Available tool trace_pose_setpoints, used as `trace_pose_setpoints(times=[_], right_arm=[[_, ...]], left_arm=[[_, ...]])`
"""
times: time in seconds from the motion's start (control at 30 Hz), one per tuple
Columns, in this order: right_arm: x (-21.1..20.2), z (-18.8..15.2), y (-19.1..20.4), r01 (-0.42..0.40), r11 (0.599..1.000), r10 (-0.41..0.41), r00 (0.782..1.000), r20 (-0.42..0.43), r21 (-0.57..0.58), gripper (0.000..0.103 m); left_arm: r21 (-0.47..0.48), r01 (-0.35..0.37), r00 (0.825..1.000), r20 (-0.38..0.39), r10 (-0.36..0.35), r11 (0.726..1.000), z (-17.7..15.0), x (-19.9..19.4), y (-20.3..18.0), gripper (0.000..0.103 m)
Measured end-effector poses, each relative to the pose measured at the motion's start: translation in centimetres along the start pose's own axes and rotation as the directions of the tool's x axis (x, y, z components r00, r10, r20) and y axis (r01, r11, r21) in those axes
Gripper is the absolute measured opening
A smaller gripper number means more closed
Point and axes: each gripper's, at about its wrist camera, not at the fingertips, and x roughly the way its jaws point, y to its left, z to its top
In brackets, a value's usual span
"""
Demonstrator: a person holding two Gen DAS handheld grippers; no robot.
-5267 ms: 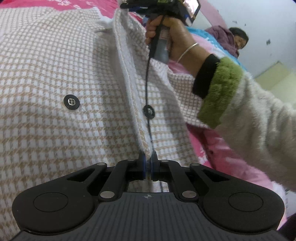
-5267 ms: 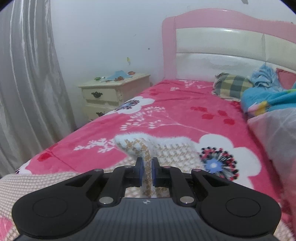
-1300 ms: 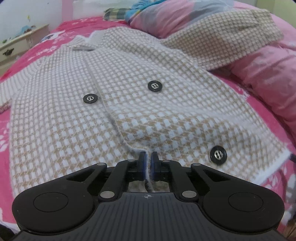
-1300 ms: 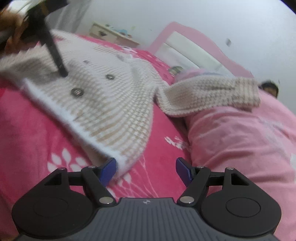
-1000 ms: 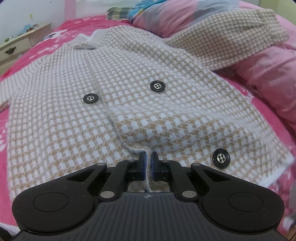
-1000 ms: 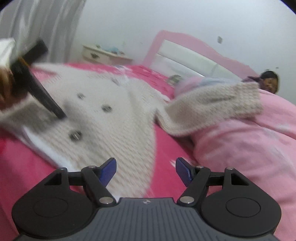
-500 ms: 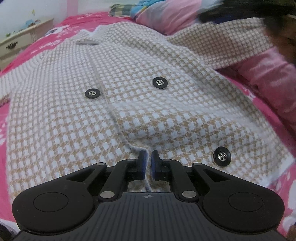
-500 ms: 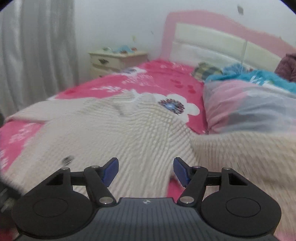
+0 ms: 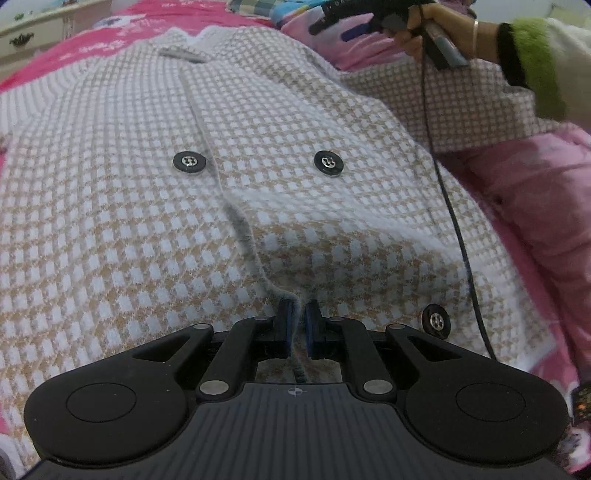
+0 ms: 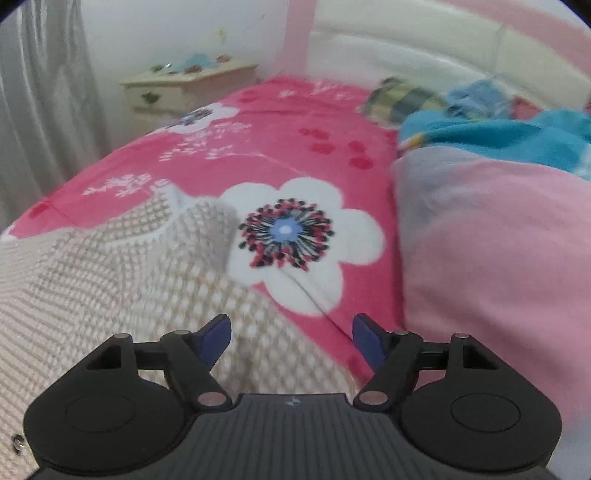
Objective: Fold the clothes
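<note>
A beige-and-white houndstooth coat (image 9: 147,221) lies face up on the pink flowered bed sheet (image 10: 295,147), with black buttons (image 9: 328,163) on its front. My left gripper (image 9: 298,317) sits low at the hem. Its jaws are just opening, and the coat's front edge still runs between the pads. One sleeve (image 9: 461,103) drapes over a pink quilt (image 9: 535,203). My right gripper (image 10: 290,332) hovers above the coat's shoulder (image 10: 110,277) near the collar, jaws opening with nothing between them. In the left wrist view the right gripper (image 9: 332,26) shows at the top, held by a hand (image 9: 413,33).
A pink quilt (image 10: 498,240) and a blue blanket (image 10: 517,136) are piled on the right of the bed. A cream nightstand (image 10: 188,88) and a grey curtain (image 10: 37,110) stand to the left of the pink headboard (image 10: 406,48). A black cable (image 9: 450,221) hangs across the coat.
The right gripper has swung from the coat's lower right side up to the shoulder and collar end, and it has come into the left wrist view. The left gripper has edged slightly forward.
</note>
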Motion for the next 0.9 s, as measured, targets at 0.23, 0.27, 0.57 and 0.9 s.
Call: trace_pose_setpoints(times=[0.23,0.27,0.57,0.9], right_arm=[[4.8,2.9,0.0,-0.256,0.966,0.244,0.95,-0.193,-0.035,0.083],[5.7,3.0,0.2,-0.245,0.968,0.232,0.951,-0.203,-0.045,0.083],[8.9,1.9,2.9,-0.171,0.968,0.133,0.97,-0.202,-0.184,0.032],[5.6,0.8,5.3,0.156,0.904,-0.131,0.987,0.089,-0.397,0.011]], left_arm=[[-0.065,0.057,0.998,-0.008,-0.058,0.996,0.0,0.1,1.3,0.01],[-0.069,0.06,0.998,-0.011,-0.06,0.996,0.1,0.1,1.4,0.01],[-0.101,0.059,0.998,-0.028,-0.062,0.993,-0.1,-0.1,1.3,0.01],[-0.076,-0.012,0.998,-0.058,0.008,0.997,0.0,0.0,-0.2,0.009]])
